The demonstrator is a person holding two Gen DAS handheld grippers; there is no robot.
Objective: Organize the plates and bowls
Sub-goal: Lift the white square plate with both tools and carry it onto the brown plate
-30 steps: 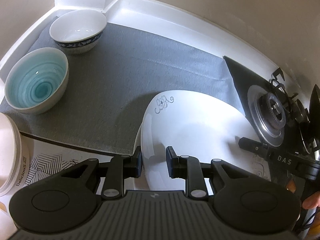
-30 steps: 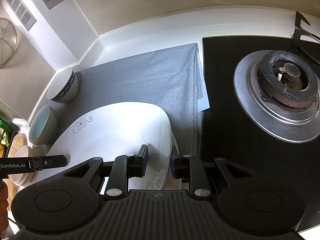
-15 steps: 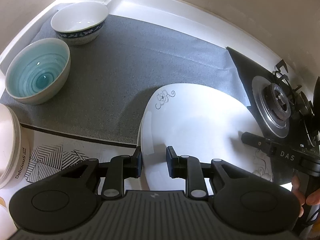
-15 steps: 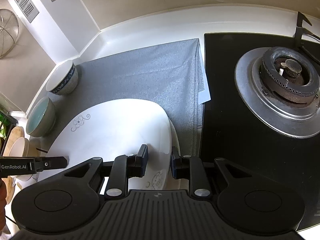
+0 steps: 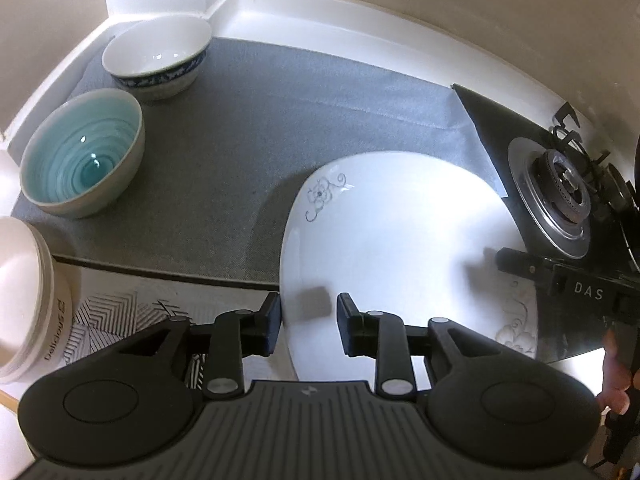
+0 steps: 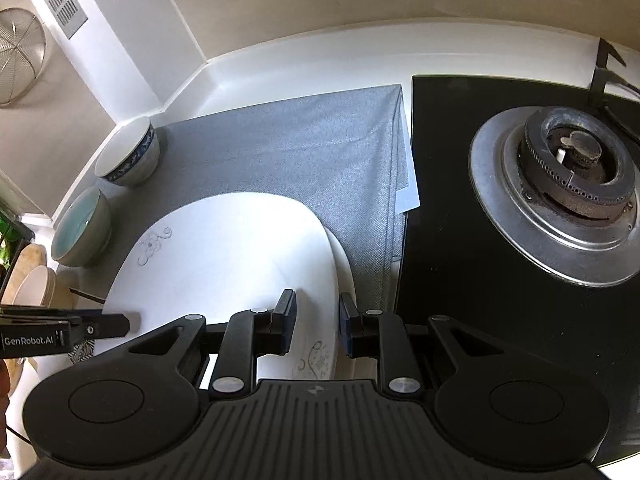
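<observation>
A large white plate (image 5: 400, 248) with grey flower prints lies over the near edge of the grey mat (image 5: 280, 120). My left gripper (image 5: 308, 320) straddles its left rim; the jaws are opening and the pads stand off the rim. At the plate's (image 6: 224, 256) right rim my right gripper (image 6: 318, 320) is shut on it. A second white rim (image 6: 344, 268) shows beneath that side; whether it is another plate I cannot tell. A white bowl with a blue band (image 5: 158, 60) and a teal bowl (image 5: 82, 160) stand at the mat's far left.
A stack of cream bowls (image 5: 24, 292) sits at the left edge on a patterned sheet. The black gas hob with its burner (image 6: 572, 184) lies right of the mat. Walls close off the back, and a wire strainer (image 6: 20, 56) hangs at the left.
The left gripper's jaws have spread apart and no longer pinch the plate's rim. The right gripper keeps its hold and has not moved.
</observation>
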